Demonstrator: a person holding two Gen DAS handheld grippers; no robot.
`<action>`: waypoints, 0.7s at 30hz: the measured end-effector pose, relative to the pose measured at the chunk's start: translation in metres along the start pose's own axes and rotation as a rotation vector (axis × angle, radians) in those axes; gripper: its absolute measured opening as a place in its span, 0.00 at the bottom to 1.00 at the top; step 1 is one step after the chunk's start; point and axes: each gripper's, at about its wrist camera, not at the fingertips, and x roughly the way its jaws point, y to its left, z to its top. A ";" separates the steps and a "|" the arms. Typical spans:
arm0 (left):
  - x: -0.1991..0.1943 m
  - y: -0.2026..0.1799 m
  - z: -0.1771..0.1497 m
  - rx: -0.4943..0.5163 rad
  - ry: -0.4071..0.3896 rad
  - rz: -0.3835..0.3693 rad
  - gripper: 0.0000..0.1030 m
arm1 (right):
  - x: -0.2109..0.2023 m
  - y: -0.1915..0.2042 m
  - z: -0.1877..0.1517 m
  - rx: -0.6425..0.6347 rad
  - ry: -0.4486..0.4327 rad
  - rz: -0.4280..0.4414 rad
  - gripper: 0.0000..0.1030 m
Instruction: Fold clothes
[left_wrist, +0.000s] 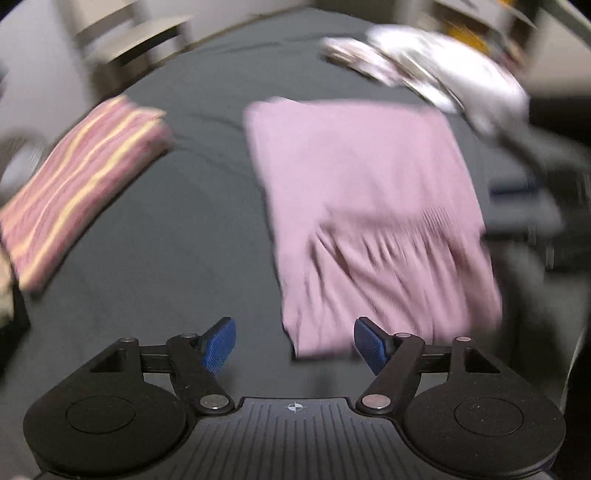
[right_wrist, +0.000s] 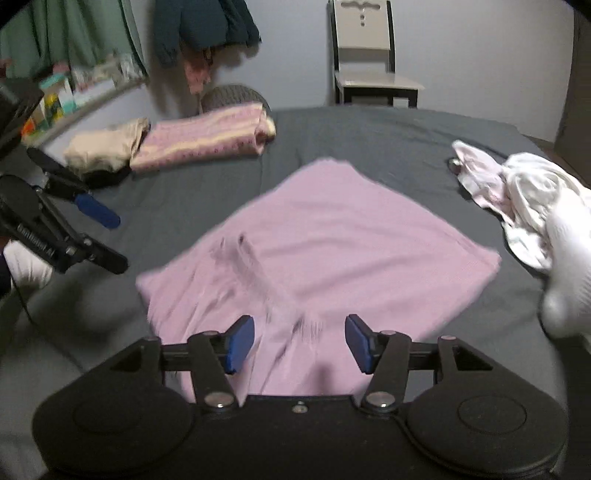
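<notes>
On the bed, a flat garment lies between folded clothes left and a heap right.

Bare bedsheet ahead, striped folded stack left, white heap right

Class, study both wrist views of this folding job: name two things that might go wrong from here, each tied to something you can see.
1. The pink garment is bunched and wrinkled at its near edge; both the left gripper and right gripper are open, so a pinch there may catch one layer only.
2. The unfolded white clothes lie beside it and might snag during a fold.
</notes>
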 end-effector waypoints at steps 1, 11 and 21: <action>0.000 -0.007 -0.008 0.091 -0.016 0.012 0.70 | -0.002 0.006 -0.008 -0.020 0.022 0.001 0.52; 0.012 -0.037 -0.037 0.483 -0.100 0.108 0.69 | 0.023 0.030 -0.048 -0.053 0.189 0.068 0.40; 0.031 -0.032 -0.037 0.465 -0.074 0.034 0.41 | 0.032 0.029 -0.046 -0.034 0.171 0.068 0.28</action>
